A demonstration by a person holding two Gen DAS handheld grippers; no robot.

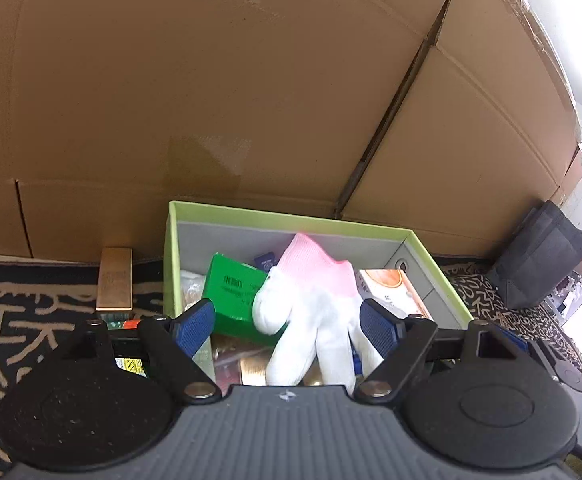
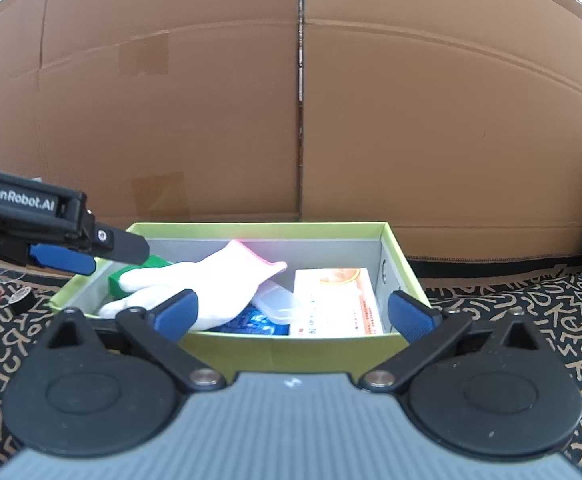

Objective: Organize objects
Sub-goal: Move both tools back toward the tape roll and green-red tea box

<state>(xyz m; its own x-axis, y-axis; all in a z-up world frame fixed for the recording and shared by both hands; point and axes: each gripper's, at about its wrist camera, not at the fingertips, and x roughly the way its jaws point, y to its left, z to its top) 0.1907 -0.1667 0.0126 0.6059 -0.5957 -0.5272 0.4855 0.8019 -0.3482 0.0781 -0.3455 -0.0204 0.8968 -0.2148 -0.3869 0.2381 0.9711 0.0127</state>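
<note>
A light green storage box (image 1: 291, 216) (image 2: 283, 346) sits on the patterned cloth. Inside lie a white glove with a pink cuff (image 1: 311, 300) (image 2: 195, 280), a green carton (image 1: 235, 296) (image 2: 131, 276), an orange-and-white packet (image 1: 395, 288) (image 2: 335, 300), a clear plastic case (image 2: 277, 302) and a blue item (image 2: 251, 320). My left gripper (image 1: 289, 324) is open above the box, over the glove, and holds nothing; it also shows at the left of the right wrist view (image 2: 75, 256). My right gripper (image 2: 293, 312) is open and empty at the box's near wall.
Large cardboard boxes (image 1: 211, 100) (image 2: 411, 120) stand close behind the storage box. A gold carton (image 1: 115, 284) stands left of it. A dark roll (image 2: 23, 300) lies on the cloth at left. A black bag (image 1: 539, 260) sits at right.
</note>
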